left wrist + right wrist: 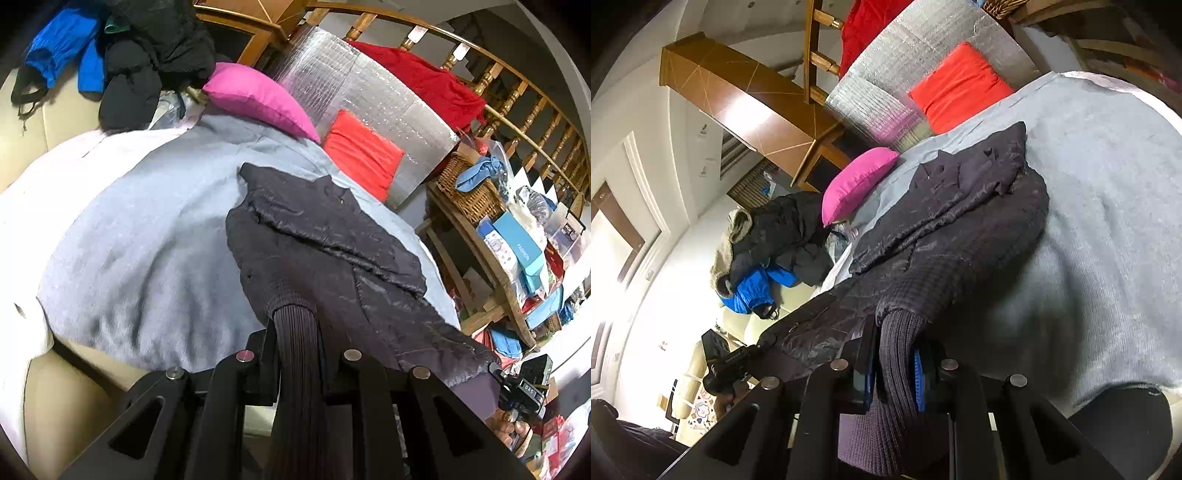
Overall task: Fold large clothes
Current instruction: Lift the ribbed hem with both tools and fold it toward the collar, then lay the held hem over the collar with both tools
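Observation:
A dark purple quilted jacket (pixel 321 236) lies on a light blue blanket (pixel 147 229), folded over on itself. My left gripper (pixel 297 332) is shut on the jacket's ribbed knit hem, which hangs down between its fingers. In the right wrist view the same jacket (pixel 960 221) stretches away across the blanket (pixel 1108 221). There my right gripper (pixel 897 354) is shut on another stretch of ribbed knit edge, and blue pads (pixel 918 373) show beside the cloth. The other gripper (pixel 524 387) shows at the jacket's far corner in the left wrist view.
A pink cushion (pixel 258 99) and an orange-red cushion (pixel 362 151) lie at the blanket's far end against a silver foil panel (pixel 369 85). A heap of black and blue clothes (pixel 122 55) sits on the cream sofa (pixel 55 122). Cluttered wooden shelves (pixel 517 240) stand at the right.

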{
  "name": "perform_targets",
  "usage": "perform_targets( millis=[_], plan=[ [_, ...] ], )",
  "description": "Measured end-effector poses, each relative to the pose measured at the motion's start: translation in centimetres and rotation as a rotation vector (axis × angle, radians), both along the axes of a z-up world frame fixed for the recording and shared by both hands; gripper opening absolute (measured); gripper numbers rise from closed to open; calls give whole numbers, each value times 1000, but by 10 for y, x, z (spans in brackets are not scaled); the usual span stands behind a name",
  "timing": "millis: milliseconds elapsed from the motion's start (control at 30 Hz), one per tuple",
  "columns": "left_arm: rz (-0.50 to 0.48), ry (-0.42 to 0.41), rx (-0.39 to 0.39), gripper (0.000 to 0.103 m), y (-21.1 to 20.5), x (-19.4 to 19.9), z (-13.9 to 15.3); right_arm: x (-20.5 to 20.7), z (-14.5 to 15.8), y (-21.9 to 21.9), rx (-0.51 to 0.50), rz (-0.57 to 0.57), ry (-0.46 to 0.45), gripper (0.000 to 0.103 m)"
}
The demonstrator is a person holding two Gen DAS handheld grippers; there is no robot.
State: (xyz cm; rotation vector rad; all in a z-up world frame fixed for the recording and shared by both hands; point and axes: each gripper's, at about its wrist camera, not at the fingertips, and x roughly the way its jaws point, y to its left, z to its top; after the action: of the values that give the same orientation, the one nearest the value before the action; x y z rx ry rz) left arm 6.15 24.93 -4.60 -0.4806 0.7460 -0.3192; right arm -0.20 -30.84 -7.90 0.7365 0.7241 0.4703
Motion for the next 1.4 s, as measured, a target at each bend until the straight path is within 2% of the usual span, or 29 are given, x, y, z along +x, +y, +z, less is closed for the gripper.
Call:
perform_targets(
  millis=[67,367,667,933,1400],
  plan=[
    [-3,-10,-19,16,-1,5,5,3,2,-2,8,-7,-9,18],
    [-35,-93,11,16,-21,29,35,23,17,-7,26,-28,-53,18],
    [-35,-140,3,16,-21,46,50,41,35,-10,35,-50,-95,17],
    [-40,-141,-5,16,-22,52,45,53,39,-6,39,-57,-104,17],
    [-10,-85,-13,16,-15,59,23,61,22,-7,62,-64,-72,17]
  ],
)
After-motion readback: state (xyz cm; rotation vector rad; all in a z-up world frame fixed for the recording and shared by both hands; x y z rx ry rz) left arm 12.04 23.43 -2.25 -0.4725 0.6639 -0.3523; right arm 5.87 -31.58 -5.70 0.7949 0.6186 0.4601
